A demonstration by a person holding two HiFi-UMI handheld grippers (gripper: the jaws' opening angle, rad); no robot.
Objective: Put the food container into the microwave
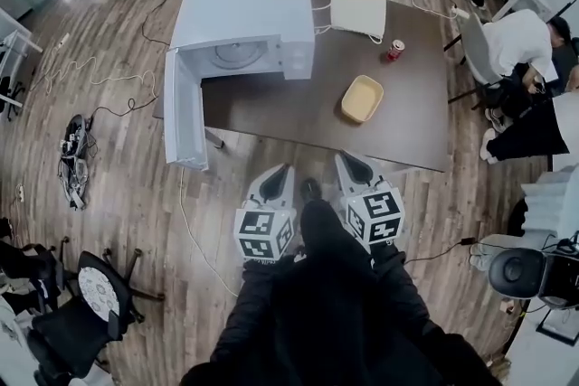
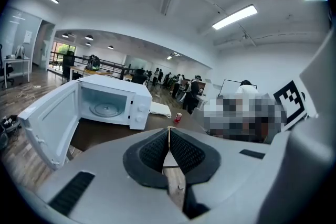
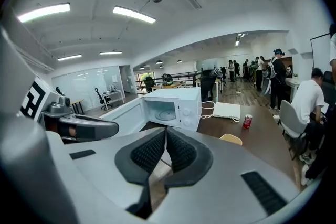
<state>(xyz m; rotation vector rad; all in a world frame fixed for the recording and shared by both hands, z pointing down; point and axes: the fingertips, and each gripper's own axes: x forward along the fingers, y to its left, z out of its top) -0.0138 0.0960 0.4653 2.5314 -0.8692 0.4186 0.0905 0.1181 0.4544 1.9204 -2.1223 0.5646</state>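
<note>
Plank flooring (image 1: 109, 149) surrounds the dark surface (image 1: 298, 113), where the yellow food container (image 1: 362, 98) lies apart from the open-doored microwave (image 1: 244, 32). The left hand-held gripper (image 1: 279, 176) and right hand-held gripper (image 1: 351, 167) are clamped together, empty.

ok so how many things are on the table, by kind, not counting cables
microwave: 1
food container: 1
red can: 1
white flat pad: 1
total: 4
</note>
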